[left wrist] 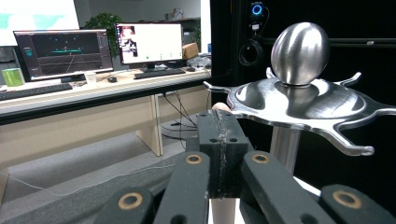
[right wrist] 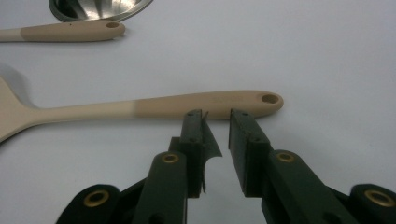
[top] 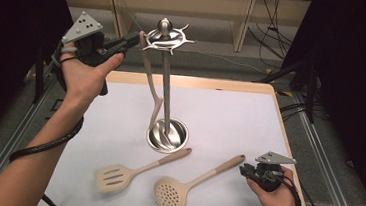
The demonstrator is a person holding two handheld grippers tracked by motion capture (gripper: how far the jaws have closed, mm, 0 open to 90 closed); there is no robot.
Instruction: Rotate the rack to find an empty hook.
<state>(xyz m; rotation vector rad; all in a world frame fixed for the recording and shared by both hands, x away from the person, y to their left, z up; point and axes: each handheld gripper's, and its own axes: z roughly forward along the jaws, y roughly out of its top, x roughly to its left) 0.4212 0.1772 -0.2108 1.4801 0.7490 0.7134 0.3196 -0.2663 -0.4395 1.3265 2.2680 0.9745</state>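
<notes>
Left gripper (top: 135, 40) up high by stand's top disc (top: 165, 37), jaws pinched together on tip of beige utensil (top: 151, 80) that hangs down alongside steel stand pole (top: 166, 89). Stand's bowl base (top: 167, 135) mid table (top: 230, 117). Slotted turner (top: 129, 172) and round skimmer (top: 189, 184) flat on white surface, side by side. Right gripper (top: 243, 170) low at skimmer's handle end, jaws slightly apart, just short of handle, nothing between.

Utensil stand (top: 167, 132) at tabletop (top: 250, 119) centre, one utensil (top: 151, 75) hanging at its 9 o'clock; slotted turner (top: 135, 171) at stand's 7 o'clock; skimmer (top: 191, 184) at 5 o'clock, right of turner; right tool (right wrist: 217, 121) just beside skimmer's handle end.
</notes>
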